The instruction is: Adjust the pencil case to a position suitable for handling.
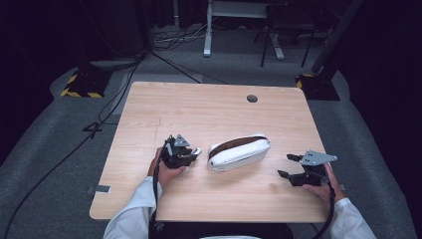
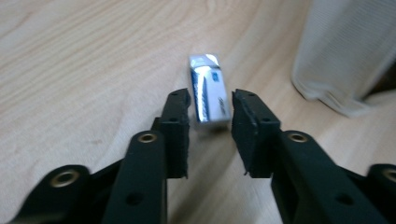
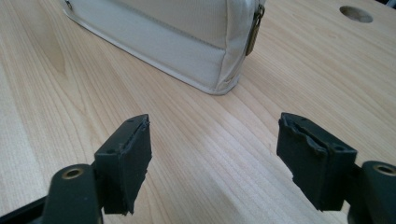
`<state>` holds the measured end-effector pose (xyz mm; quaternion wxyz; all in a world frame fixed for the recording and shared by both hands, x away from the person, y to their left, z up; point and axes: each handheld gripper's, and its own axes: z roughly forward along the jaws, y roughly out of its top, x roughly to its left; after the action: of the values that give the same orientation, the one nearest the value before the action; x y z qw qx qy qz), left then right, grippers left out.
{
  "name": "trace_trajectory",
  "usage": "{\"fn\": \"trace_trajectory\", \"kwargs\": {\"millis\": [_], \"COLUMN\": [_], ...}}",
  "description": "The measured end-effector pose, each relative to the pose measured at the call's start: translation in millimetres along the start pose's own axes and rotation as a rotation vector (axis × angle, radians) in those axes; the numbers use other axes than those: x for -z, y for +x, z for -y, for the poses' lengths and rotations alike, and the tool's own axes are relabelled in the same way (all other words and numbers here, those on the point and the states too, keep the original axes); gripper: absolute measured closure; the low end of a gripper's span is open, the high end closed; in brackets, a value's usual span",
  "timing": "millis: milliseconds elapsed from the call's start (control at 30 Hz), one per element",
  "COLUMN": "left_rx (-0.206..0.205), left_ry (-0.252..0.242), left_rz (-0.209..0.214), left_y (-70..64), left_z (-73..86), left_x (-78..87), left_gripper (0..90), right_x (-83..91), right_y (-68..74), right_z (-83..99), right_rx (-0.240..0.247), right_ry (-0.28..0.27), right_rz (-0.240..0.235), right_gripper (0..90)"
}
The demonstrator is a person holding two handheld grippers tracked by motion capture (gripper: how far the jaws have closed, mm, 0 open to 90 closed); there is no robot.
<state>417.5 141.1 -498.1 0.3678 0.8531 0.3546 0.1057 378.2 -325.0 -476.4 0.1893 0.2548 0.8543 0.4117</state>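
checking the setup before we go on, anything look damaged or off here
The right gripper has ragged, chipped edges on its fingertips. The white pouch lies at an angle, partly unzipped.

Left gripper (image 1: 195, 152) sits lower left of centre, jaws narrowly parted; right gripper (image 1: 289, 166) lower right, jaws spread wide.

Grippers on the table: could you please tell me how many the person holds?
2: the left gripper beside the white pouch's left end, fingers around a small silver pack; the right gripper open, right of the pouch.
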Motion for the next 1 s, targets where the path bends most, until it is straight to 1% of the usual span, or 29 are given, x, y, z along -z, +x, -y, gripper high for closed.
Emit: {"fn": "trace_trajectory", "kwargs": {"millis": [33,67,100,133,167,200,233,267,300,333,367,400,467,500,533,567,600,633,667,700,733,800,867,933,1000], "left_rx": [-0.010,-0.007,-0.005,0.002,0.007,0.013,0.032,0.032,0.037,0.047,0.052,0.049,0.046,0.048,0.043,0.042,0.041,0.030,0.033,0.032,0.023,0.019,0.000,-0.003,-0.013], "left_ry": [0.006,0.011,0.013,0.012,0.015,0.007,-0.004,-0.004,-0.008,-0.022,-0.023,-0.020,-0.019,-0.026,-0.023,-0.022,-0.027,-0.020,-0.019,-0.015,-0.018,-0.019,-0.020,-0.016,-0.014], "left_rz": [0.002,0.012,0.013,-0.004,-0.014,-0.010,-0.008,-0.008,-0.024,-0.012,-0.015,-0.031,-0.033,-0.040,-0.042,-0.035,-0.044,-0.055,-0.055,-0.056,-0.068,-0.074,-0.070,-0.062,-0.048], "left_y": [0.0,0.2,0.8,1.8,3.2,4.7,5.1,5.1,5.4,4.4,3.9,3.4,3.0,2.3,2.9,3.3,2.3,2.3,1.8,1.1,0.6,1.1,2.1,3.2,4.0], "left_z": [2.1,3.0,4.1,5.0,5.1,5.2,4.8,4.8,3.7,0.5,-2.0,-4.5,-6.9,-9.7,-12.0,-13.5,-15.0,-16.0,-15.9,-15.4,-15.3,-15.3,-14.5,-13.6,-11.8], "left_x": [2.8,4.2,5.7,6.6,7.2,7.0,5.6,5.6,4.0,0.8,-1.4,-3.2,-4.6,-7.2,-8.8,-10.2,-13.0,-15.2,-17.9,-20.0,-20.6,-19.8,-18.3,-16.2,-13.7], "left_gripper": [69.5,70.1,70.0,67.6,57.1,53.1,50.3,44.6,44.6,40.2,37.6,34.7,33.0,33.0,33.0,33.0,33.1,33.8,34.1,34.6,35.6,42.5,50.4,57.8,65.0], "right_x": [-0.9,-2.3,-3.2,-3.9,-5.0,-5.7,-6.3,-7.4,-7.4,-9.9,-11.5,-12.8,-14.3,-15.3,-16.3,-16.3,-16.6,-17.0,-17.7,-18.5,-18.6,-16.4,-15.8,-16.8,-17.4], "right_y": [-0.1,-0.2,-0.1,-0.4,-0.9,-1.1,-1.5,-1.9,-1.9,-2.3,-2.6,-3.4,-4.2,-5.3,-6.6,-7.3,-7.7,-8.5,-8.4,-8.4,-8.0,-7.1,-7.6,-7.1,-6.2], "right_z": [0.5,1.2,1.7,2.2,2.9,3.3,3.8,4.6,4.6,6.6,7.9,9.2,10.7,12.2,13.9,15.3,16.5,18.3,19.6,20.6,20.7,21.9,22.7,22.7,22.2], "right_rx": [0.000,0.001,0.000,0.001,-0.001,-0.004,-0.005,-0.007,-0.007,-0.007,-0.008,-0.011,-0.019,-0.023,-0.031,-0.036,-0.043,-0.051,-0.058,-0.059,-0.058,-0.061,-0.073,-0.074,-0.074], "right_ry": [0.004,0.010,0.012,0.018,0.017,0.022,0.026,0.028,0.028,0.036,0.043,0.048,0.051,0.056,0.056,0.056,0.052,0.058,0.061,0.068,0.069,0.066,0.069,0.084,0.086], "right_rz": [0.001,0.004,0.005,0.005,0.004,0.003,0.006,0.003,0.003,0.005,0.004,0.001,-0.002,-0.005,-0.004,-0.005,-0.007,-0.014,-0.014,-0.016,-0.011,-0.012,-0.020,-0.017,-0.021], "right_gripper": [27.1,27.0,27.0,27.0,26.9,26.9,26.9,26.9,26.9,26.9,26.9,26.9,26.9,26.9,26.7,26.7,26.6,26.2,26.0,25.5,24.9,24.8,24.7,24.1,23.7]}}
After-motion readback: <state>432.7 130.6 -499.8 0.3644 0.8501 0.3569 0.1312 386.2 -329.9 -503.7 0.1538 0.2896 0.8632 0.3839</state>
